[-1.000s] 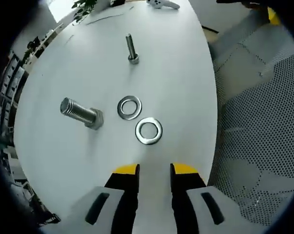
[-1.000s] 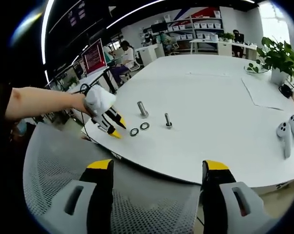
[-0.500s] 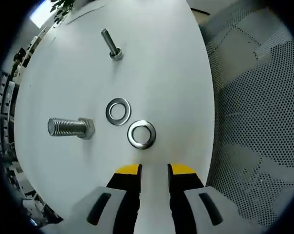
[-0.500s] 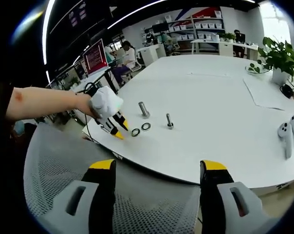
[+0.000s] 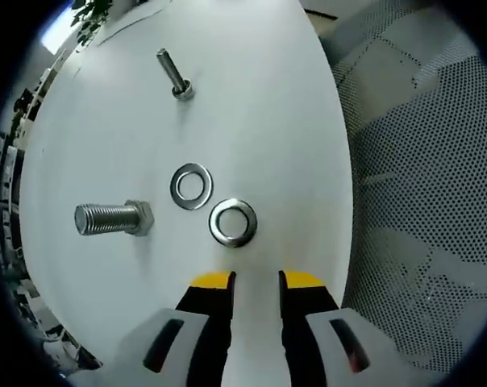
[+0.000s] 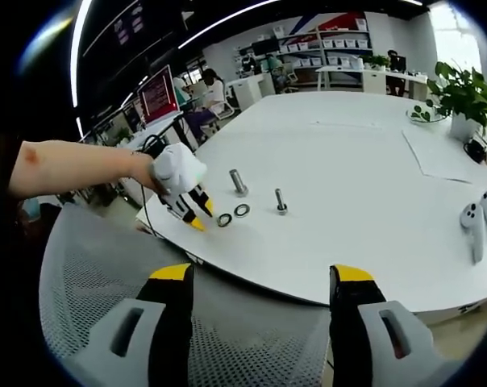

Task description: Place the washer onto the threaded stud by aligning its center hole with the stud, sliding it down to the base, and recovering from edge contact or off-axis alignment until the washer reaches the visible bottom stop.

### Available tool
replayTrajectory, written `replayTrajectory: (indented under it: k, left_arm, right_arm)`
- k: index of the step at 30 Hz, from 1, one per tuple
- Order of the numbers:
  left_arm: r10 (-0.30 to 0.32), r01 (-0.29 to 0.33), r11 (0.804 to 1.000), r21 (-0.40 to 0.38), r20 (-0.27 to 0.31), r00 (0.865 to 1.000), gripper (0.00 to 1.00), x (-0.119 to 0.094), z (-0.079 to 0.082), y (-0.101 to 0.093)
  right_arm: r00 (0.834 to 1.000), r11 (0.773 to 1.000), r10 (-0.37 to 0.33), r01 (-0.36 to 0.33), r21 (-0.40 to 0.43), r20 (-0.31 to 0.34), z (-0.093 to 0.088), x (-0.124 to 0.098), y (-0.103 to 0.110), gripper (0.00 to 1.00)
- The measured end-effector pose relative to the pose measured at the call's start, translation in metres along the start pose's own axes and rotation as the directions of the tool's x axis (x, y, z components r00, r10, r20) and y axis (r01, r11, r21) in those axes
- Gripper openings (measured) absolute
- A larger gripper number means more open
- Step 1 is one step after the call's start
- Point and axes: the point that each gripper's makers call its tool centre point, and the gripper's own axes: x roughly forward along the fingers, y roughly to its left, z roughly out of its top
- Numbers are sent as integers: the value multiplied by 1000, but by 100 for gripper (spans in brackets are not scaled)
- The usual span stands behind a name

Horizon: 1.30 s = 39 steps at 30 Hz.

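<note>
two flat steel washers lie on the white table, near its edge. in the left gripper view the nearer washer sits just below the centre of the frame, thick-rimmed and shiny, flat on its face. the second washer lies just up and to the left of it, thinner in the rim, close beside but not overlapping. the large threaded stud stands on its hex head at centre left, threads up, leaning toward the left of the frame. a slimmer bolt stands on its head at upper left. in the right gripper view the washers show left of centre, between both upright studs.
</note>
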Motion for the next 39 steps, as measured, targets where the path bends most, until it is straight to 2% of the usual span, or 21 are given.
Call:
replayTrajectory:
  k: [2,5,6,7,8,9,11,12,13,16,18,21,26,28,37,39]
  left_arm:
    - [-2,2,1000,-7,-9,1000,18,0,0,3]
    - [4,-5,998,-62,-19,1000,16,0,2,4]
    - [3,-4,998,-55,-15,1000,15,0,1,4]
    - [16,-16,1000,-24,0,1000,13,0,0,7]
    - [16,-15,998,-53,20,1000,12,0,0,7]
    - [24,-17,991,-135,51,998,10,-1,1,8]
    - [28,-2,979,-202,127,991,10,-1,7,11]
    - [25,5,974,-225,130,991,12,-1,6,10]
    - [-5,33,977,-211,135,991,13,-2,6,7]
    - [12,13,984,-176,139,990,18,-3,8,9]
    - [4,27,981,-190,160,987,24,-2,17,6]
    - [22,12,982,-191,177,984,30,-1,27,8]
    - [46,-15,986,-165,184,982,30,1,36,16]
    - [58,-42,993,-111,145,988,29,0,35,18]
    - [44,-33,995,-98,108,993,28,2,38,15]
    - [41,-32,996,-80,110,993,27,1,38,14]
  right_arm:
    - [1000,1000,2,-2,-2,-1,0,0,0,70]
    - [1000,1000,6,-6,-7,-1,0,0,1,70]
    - [1000,1000,8,-8,-7,0,0,0,1,70]
    - [1000,1000,10,-10,-8,2,1,0,1,69]
    - [1000,1000,11,-11,-9,5,1,0,1,68]
    - [1000,1000,10,-9,-11,6,1,0,1,68]
    - [1000,1000,8,-8,-15,5,1,0,1,68]
    - [1000,1000,7,-7,-16,6,1,0,1,68]
    - [1000,1000,8,-7,-16,7,2,0,1,68]
    - [1000,1000,8,-8,-19,7,2,0,1,68]
    - [1000,1000,7,-7,-20,9,2,0,1,68]
    - [1000,1000,8,-8,-20,9,2,0,1,68]
    - [1000,1000,12,-11,-21,7,2,0,1,68]
    - [1000,1000,13,-13,-20,7,2,0,1,68]
    - [1000,1000,19,-18,-21,6,2,1,1,66]
    - [1000,999,23,-23,-23,6,2,1,2,63]
